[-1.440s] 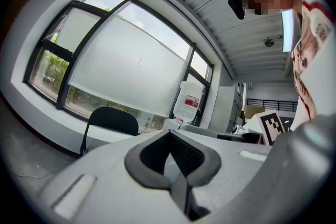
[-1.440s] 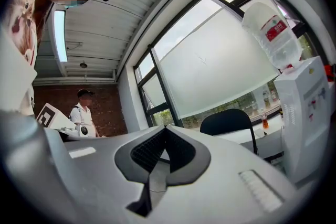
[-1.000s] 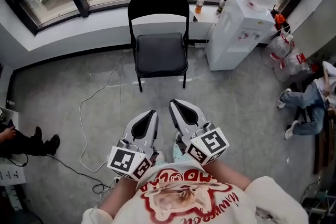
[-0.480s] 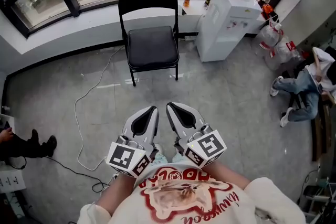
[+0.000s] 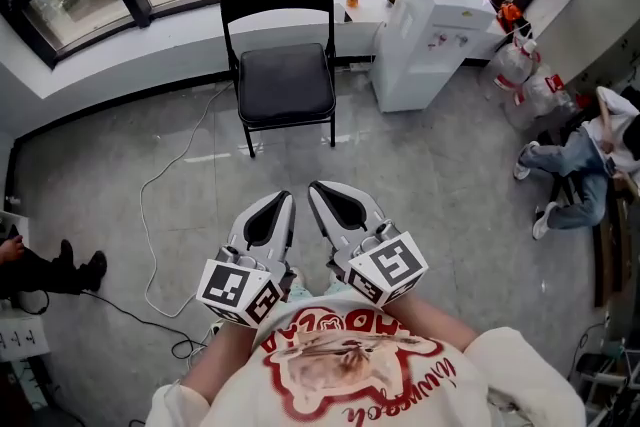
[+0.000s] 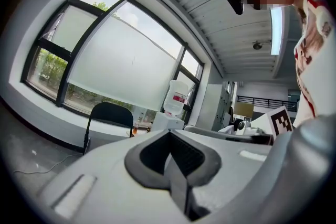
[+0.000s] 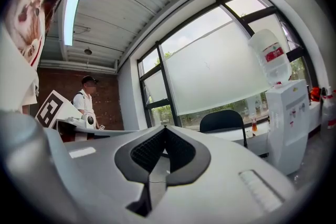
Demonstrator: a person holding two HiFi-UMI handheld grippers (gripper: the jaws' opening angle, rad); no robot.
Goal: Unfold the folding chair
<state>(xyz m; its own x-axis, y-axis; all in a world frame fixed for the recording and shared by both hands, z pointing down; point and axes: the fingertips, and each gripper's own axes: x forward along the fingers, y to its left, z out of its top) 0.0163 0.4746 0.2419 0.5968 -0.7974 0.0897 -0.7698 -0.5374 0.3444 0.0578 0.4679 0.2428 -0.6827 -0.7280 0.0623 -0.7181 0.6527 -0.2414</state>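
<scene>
A black folding chair [image 5: 284,65] stands unfolded by the window wall, seat flat, backrest upright; it shows small in the left gripper view [image 6: 107,115] and the right gripper view [image 7: 224,122]. My left gripper [image 5: 278,204] and right gripper [image 5: 322,194] are held close to my body, side by side, well short of the chair and above the floor. Both have their jaws pressed together with nothing between them, as the left gripper [image 6: 170,178] and the right gripper [image 7: 159,170] show in their own views.
A white water dispenser [image 5: 425,35] with a bottle stands right of the chair. A white cable [image 5: 165,200] and a black cable [image 5: 130,315] trail on the grey floor at left. People sit at the right [image 5: 570,175] and left [image 5: 45,270] edges.
The view has shifted so the chair and dispenser sit a little farther left and higher. Both grippers stay shut and close together, raised slightly.
</scene>
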